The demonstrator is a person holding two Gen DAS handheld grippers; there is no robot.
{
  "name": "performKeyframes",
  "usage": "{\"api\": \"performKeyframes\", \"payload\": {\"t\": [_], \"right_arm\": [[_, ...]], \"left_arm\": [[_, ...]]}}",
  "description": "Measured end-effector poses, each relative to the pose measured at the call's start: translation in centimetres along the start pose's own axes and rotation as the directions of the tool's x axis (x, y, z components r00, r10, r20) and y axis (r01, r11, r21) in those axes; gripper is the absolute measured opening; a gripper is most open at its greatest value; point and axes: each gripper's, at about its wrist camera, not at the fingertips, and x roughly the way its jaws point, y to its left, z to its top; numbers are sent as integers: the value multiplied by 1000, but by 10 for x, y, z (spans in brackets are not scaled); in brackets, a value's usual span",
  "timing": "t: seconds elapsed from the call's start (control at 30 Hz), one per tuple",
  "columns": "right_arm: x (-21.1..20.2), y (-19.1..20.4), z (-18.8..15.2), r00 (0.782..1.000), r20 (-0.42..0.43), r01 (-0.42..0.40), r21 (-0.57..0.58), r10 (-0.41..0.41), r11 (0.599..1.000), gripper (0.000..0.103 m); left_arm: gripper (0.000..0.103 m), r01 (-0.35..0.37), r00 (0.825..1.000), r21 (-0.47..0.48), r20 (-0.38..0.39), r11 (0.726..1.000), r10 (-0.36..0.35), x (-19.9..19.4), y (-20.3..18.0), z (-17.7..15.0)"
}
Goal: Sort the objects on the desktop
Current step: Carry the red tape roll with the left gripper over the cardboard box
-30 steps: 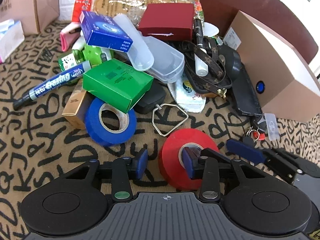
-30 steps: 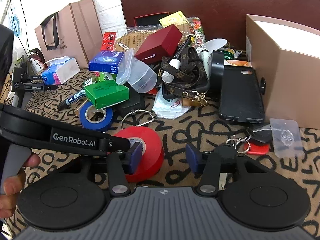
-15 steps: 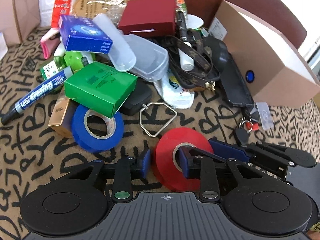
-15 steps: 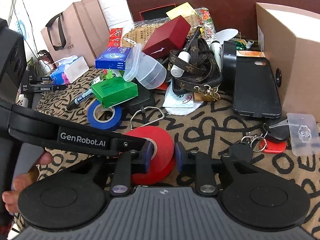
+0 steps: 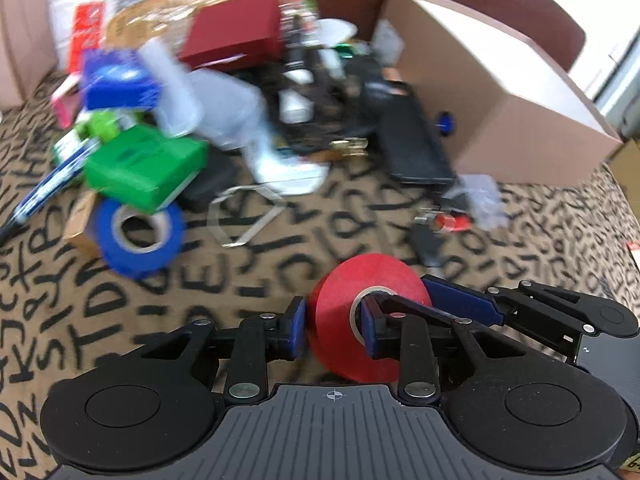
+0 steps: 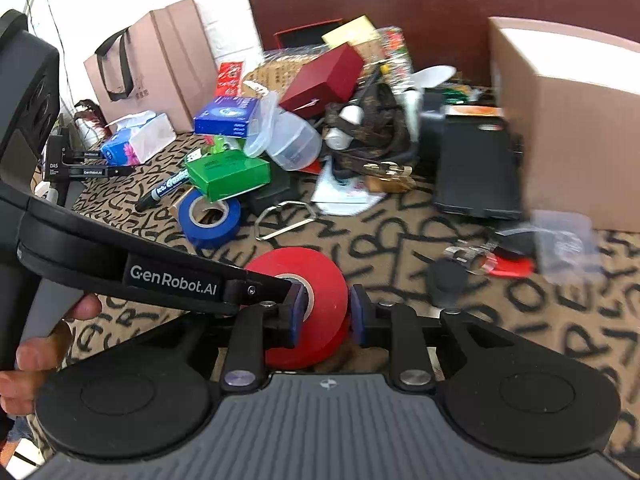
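A red tape roll point(image 5: 362, 312) is lifted off the patterned cloth and tilted, held by both grippers. My left gripper point(image 5: 334, 326) is shut on its left wall, one finger inside the core. My right gripper point(image 6: 325, 314) is shut on the roll point(image 6: 316, 280) too, one pad in the core and one on the outer face. A blue tape roll point(image 5: 138, 236) lies at the left, under a green box point(image 5: 146, 164); both also show in the right wrist view, roll point(image 6: 210, 218) and box point(image 6: 230, 172).
A pile of clutter sits behind: blue box point(image 6: 226, 114), maroon box point(image 6: 324, 80), clear plastic case point(image 6: 288, 140), marker point(image 6: 166, 188), brown strap point(image 6: 376, 128), black phone case point(image 6: 476, 168), keys with red fob point(image 6: 492, 264). A cardboard box point(image 6: 572, 120) stands right, a paper bag point(image 6: 152, 64) back left.
Both grippers closed onto the red tape roll and lifted it off the cloth, carrying it right and toward me. The left view is now motion-blurred.
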Motion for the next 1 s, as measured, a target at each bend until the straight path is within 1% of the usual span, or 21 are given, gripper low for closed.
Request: {"api": "performKeyframes", "payload": {"t": [0.13,0.3,0.47,0.5,0.57,0.6,0.73,0.83,0.9,1.0], "right_arm": [[-32,-19,-2,998,45,46,21,-47,999,27],[-75,-51,8,985,129,106,54,-112,993,27],[-112,-83,34,964,202,167,53,-174,985,27],[-117,-88,39,960,213,177,49,-183,983,27],[-128,-101,55,951,232,200,42,-204,979,27],[-131,-108,64,948,237,208,41,-212,977,27],[-138,-138,102,940,247,231,42,-234,972,27],[-134,-161,130,941,230,246,41,-249,968,27],[-122,-177,148,944,205,256,41,-259,966,27],[-108,-198,166,949,162,266,42,-269,963,27]], "left_arm": [[29,30,999,65,31,997,-32,-7,-40,6],[30,55,995,150,77,987,-67,-15,-94,28],[28,91,985,192,126,977,-117,-26,-142,64],[30,97,984,196,130,976,-124,-27,-148,71],[30,110,981,199,136,974,-139,-27,-163,92],[27,116,979,201,142,973,-146,-27,-171,104],[27,132,975,195,152,972,-163,-20,-192,147],[28,157,976,167,127,973,-179,-2,-198,177],[28,173,977,146,102,974,-189,15,-201,196],[28,195,977,120,62,973,-203,43,-198,217]]}}
